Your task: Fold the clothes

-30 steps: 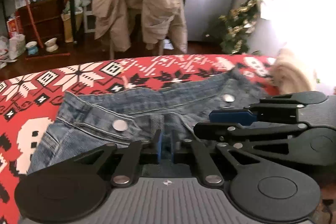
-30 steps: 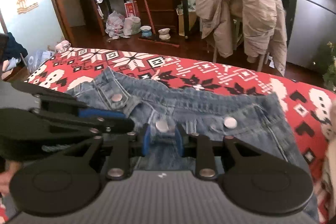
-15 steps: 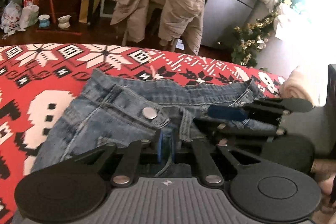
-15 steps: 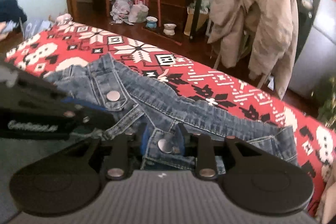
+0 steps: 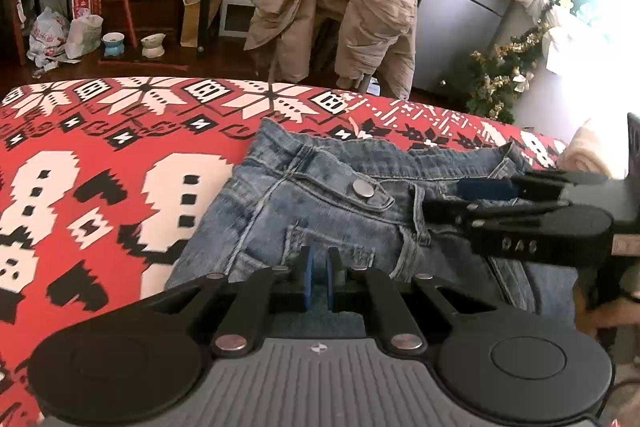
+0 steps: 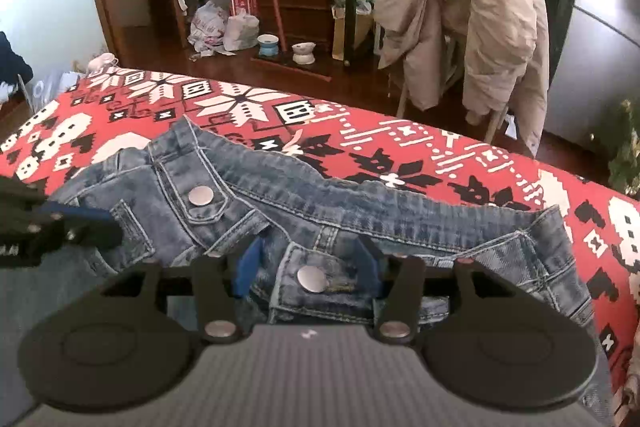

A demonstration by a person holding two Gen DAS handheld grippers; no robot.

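Your jeans [image 5: 320, 211] lie bunched, waistband uppermost, on the red patterned blanket [image 5: 100, 187] that covers the surface in front of you, and the fold is far from tidy, so the risk here lies in how the two grips part company. If you draw your left gripper [image 5: 319, 277] further sideways while the right one lets go, the waistband will probably drag and twist instead of laying flat, and the flap with the metal snap [image 6: 313, 278] could roll under itself. The loose edge near the far corner of the waistband [image 6: 552, 223] already stands up in a ridge; a quick pull would likely deepen that crease. You could also snag a belt loop [image 5: 418, 211] on the tip of the right gripper [image 6: 306, 267], which sits right against one in the left wrist view. As for the jaws: on your left side they are pressed nearly together, and with denim lying right under them they seem to be pinching a thin layer, though the contact itself is hidden behind the pads. On your right side the jaws are opening, already spread about halfway, with the snap flap between the blue pads [image 6: 246, 267] but no longer squeezed, so that part of the jeans looks free to slump onto the blanket.
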